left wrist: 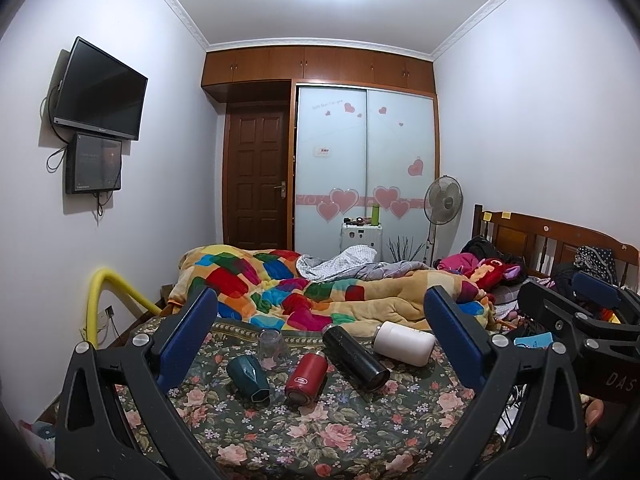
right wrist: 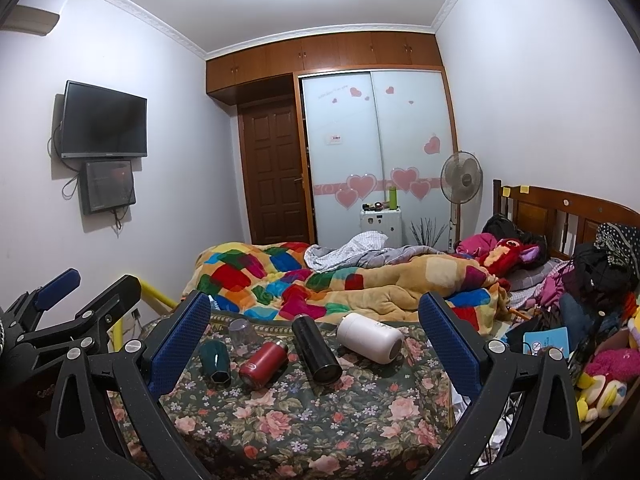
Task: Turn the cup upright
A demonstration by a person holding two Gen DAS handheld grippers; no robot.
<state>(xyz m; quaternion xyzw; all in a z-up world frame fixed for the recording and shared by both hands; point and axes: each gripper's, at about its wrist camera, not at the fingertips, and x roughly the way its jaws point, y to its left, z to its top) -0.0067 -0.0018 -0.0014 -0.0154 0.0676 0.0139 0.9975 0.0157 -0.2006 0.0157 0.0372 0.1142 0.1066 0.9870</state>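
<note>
Several cups lie on a floral bedspread. A teal faceted cup, a red flask, a black flask and a white cup lie on their sides. A clear glass stands upside down behind the teal cup. My left gripper is open and empty, hovering short of the cups. My right gripper is open and empty too; it also shows at the right of the left wrist view.
A colourful patchwork quilt is heaped behind the cups. Clothes and plush toys pile up at the right by the wooden headboard. A yellow rail stands at the bed's left edge. A fan stands by the wardrobe.
</note>
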